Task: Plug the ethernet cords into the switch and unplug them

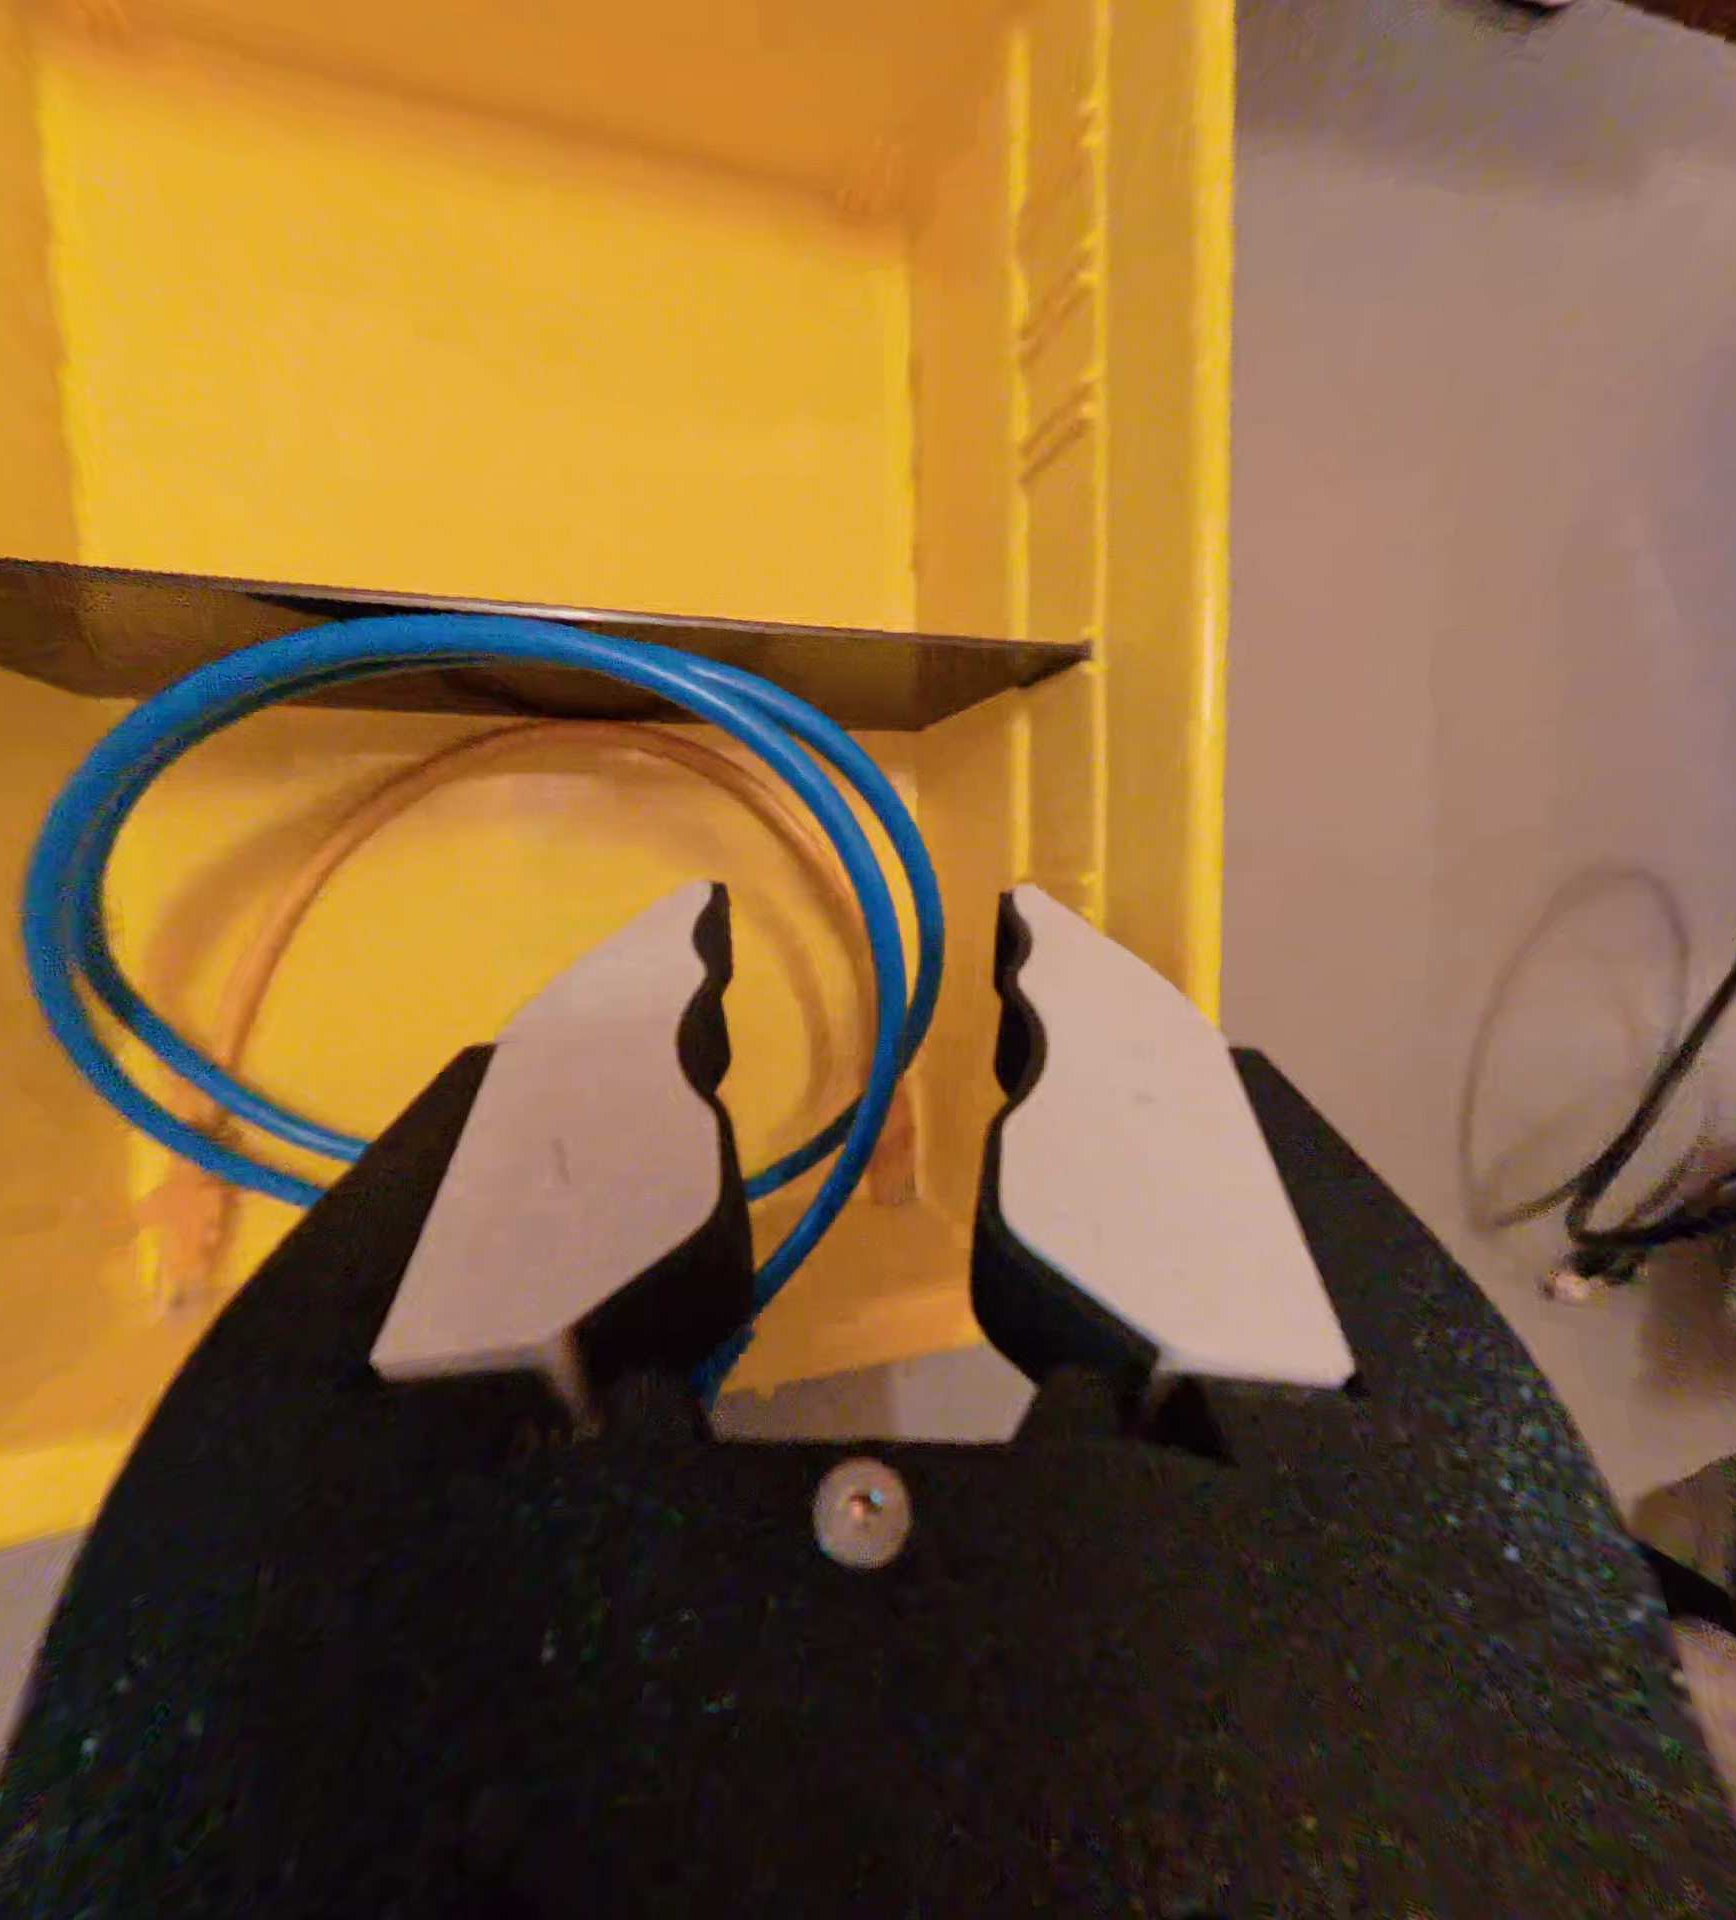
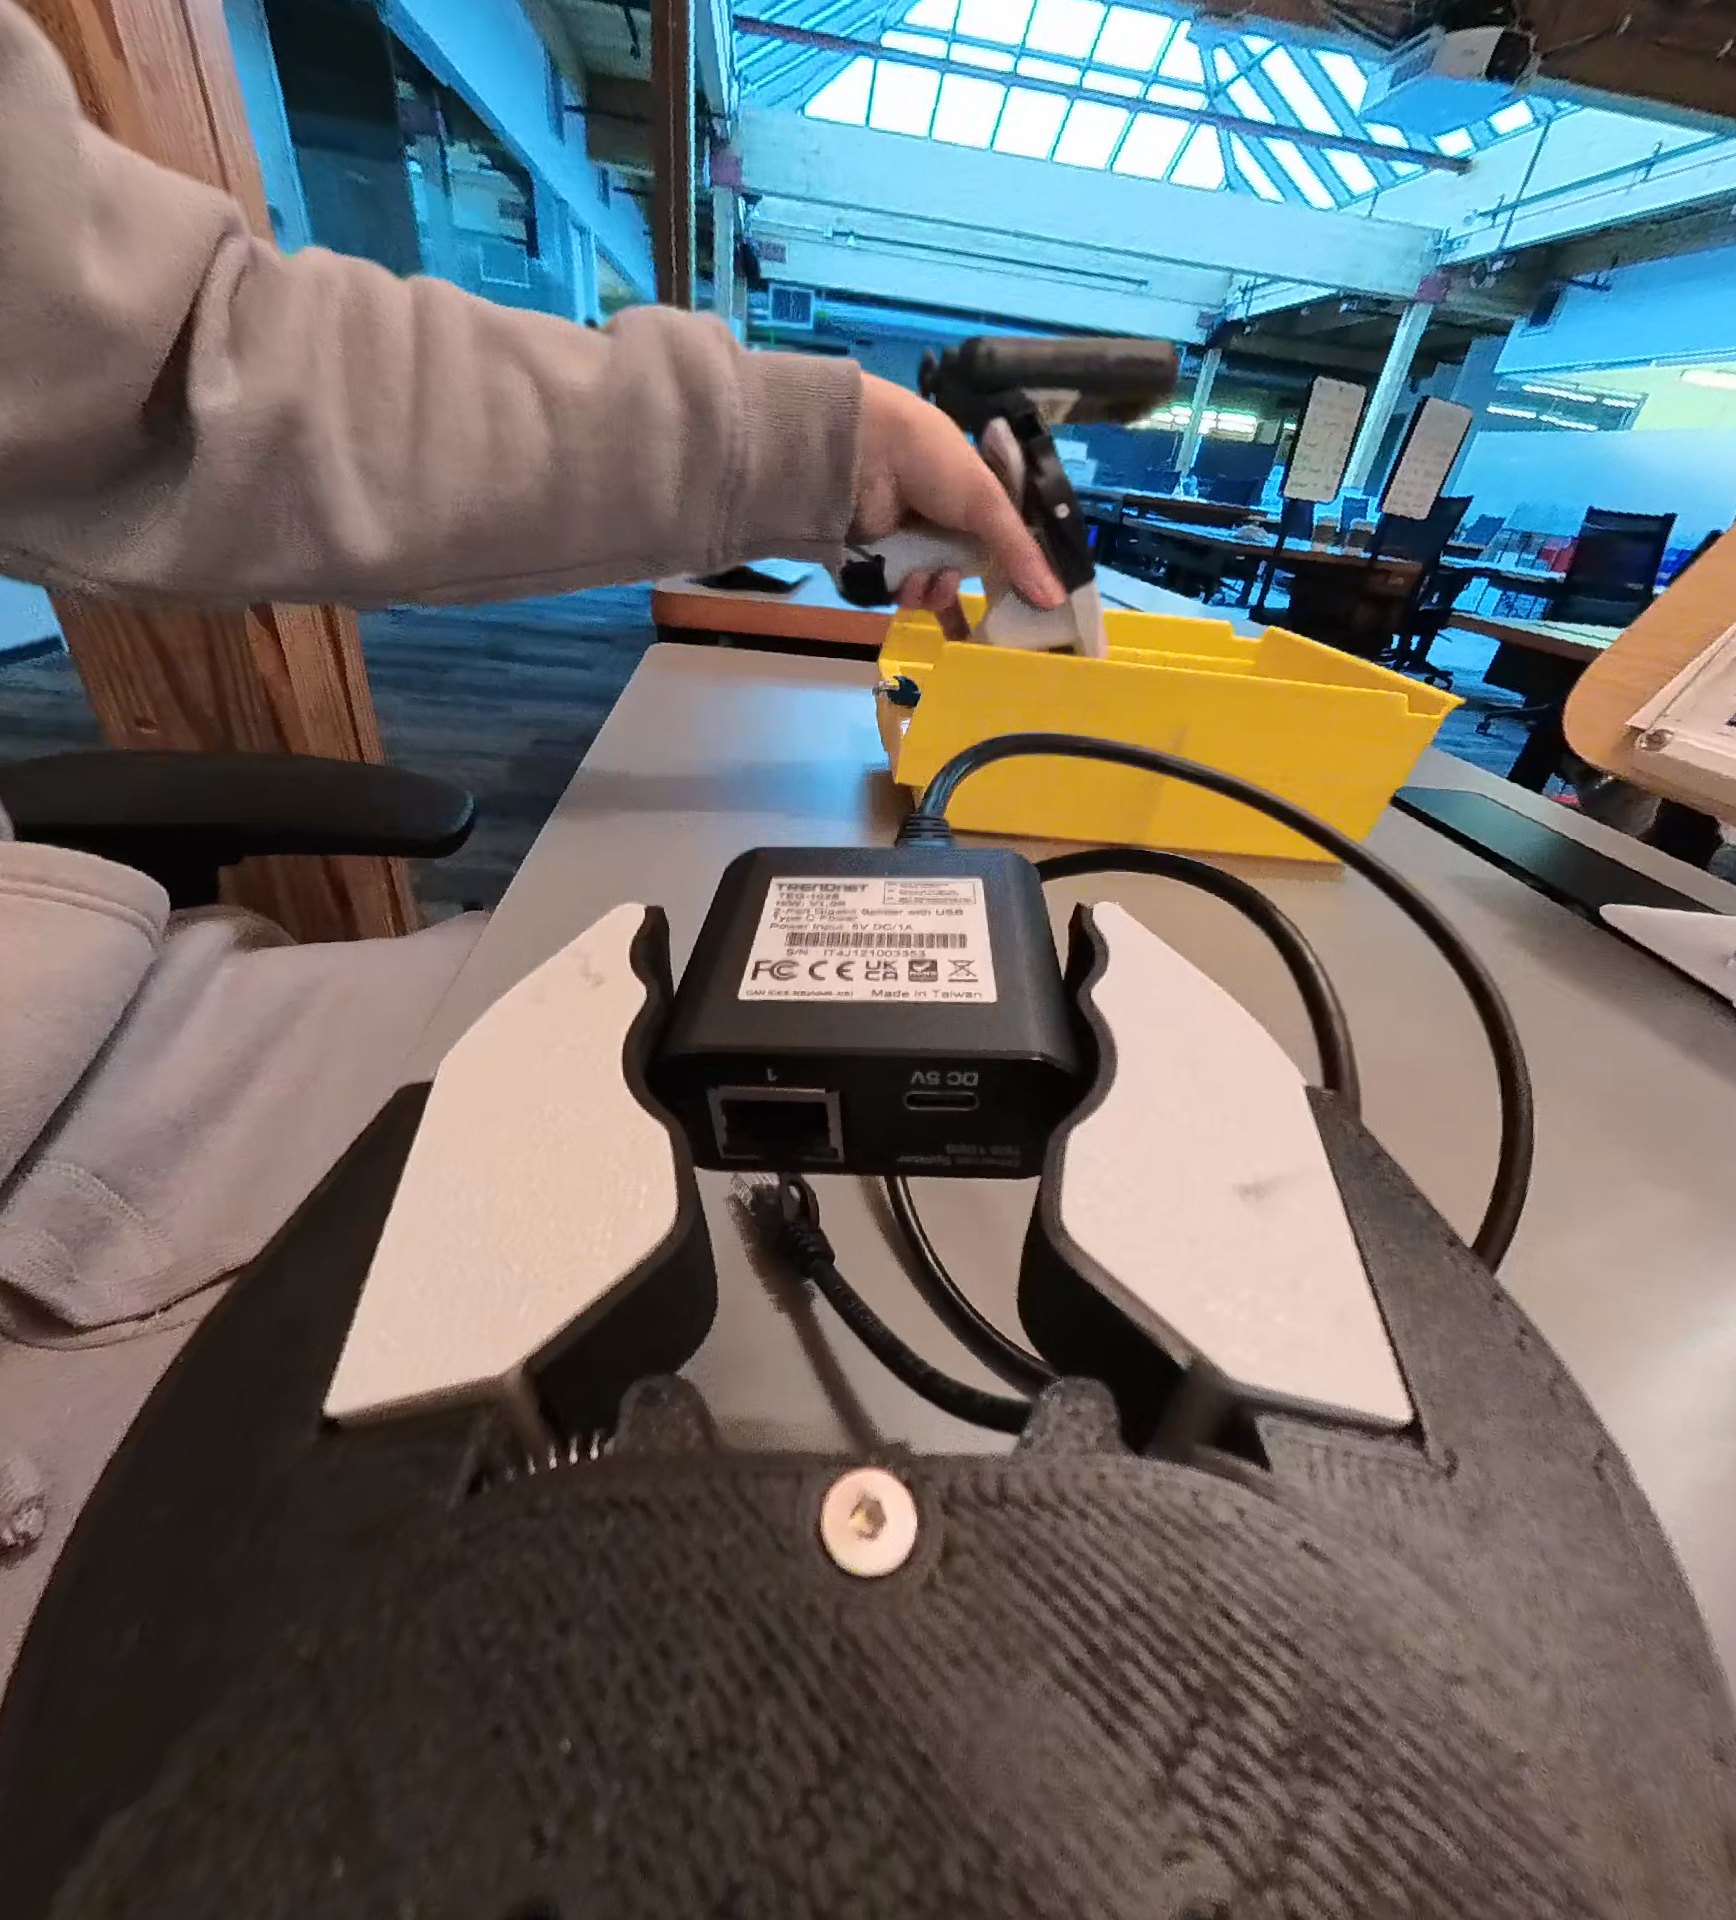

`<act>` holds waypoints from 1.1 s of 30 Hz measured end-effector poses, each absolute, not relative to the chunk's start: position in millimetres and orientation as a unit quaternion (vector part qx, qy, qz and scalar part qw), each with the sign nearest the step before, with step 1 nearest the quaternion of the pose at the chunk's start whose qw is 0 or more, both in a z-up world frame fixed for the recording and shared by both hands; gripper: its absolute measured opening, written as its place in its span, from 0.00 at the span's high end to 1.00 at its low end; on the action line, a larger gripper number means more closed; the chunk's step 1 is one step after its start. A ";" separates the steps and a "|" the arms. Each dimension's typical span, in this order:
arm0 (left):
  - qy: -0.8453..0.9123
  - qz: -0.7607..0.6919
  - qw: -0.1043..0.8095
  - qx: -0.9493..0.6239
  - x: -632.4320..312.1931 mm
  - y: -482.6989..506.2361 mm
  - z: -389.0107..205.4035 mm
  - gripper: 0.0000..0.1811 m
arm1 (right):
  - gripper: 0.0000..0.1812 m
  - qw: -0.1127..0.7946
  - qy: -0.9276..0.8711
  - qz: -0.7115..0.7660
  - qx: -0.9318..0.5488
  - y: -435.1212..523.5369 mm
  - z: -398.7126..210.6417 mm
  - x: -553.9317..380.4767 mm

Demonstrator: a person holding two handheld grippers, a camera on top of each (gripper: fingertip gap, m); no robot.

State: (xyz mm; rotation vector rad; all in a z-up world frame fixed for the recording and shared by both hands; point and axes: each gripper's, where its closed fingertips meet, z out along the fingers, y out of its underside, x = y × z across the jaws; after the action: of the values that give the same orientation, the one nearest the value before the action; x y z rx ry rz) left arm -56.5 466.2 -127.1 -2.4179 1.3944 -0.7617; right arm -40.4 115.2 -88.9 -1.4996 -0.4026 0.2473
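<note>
Both blue cord [image 1: 469, 665] ends hide behind the left claw [image 1: 862, 925].

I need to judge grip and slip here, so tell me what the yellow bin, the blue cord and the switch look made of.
Yellow bin: looks like moulded plastic, slightly glossy, with ribbed walls.
Blue cord: a smooth rubbery or vinyl jacket, judging by its soft sheen and springy coil.
Switch: probably matte black plastic with rounded edges and a white paper-like label; the right hand-held gripper clamps its sides.
</note>
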 end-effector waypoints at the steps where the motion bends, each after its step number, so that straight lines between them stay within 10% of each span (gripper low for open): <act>1: 0.471 -0.269 0.106 -0.833 -52.0 465.5 -133.8 0.74 | 0.59 0.705 -0.182 0.111 -0.676 115.5 -89.4 -40.8; 11: 0.452 -0.319 0.133 -0.822 -43.7 468.8 -130.1 0.96 | 0.59 0.716 -0.175 0.109 -0.667 108.7 -85.3 -35.0; 22: 0.447 -0.586 0.300 -0.606 -56.1 401.8 69.8 0.97 | 0.59 0.737 -0.170 0.099 -0.647 99.9 -71.1 -29.4; 33: 0.410 -0.826 0.151 -0.355 -58.2 238.0 41.2 0.97 | 0.59 0.762 -0.155 0.084 -0.623 82.4 -55.0 -16.9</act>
State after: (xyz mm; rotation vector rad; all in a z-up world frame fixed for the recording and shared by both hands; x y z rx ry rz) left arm -58.2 238.0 41.2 -1.0204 1.1768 -2.3735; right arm -16.9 82.4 -55.0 -1.3564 -0.3374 0.1833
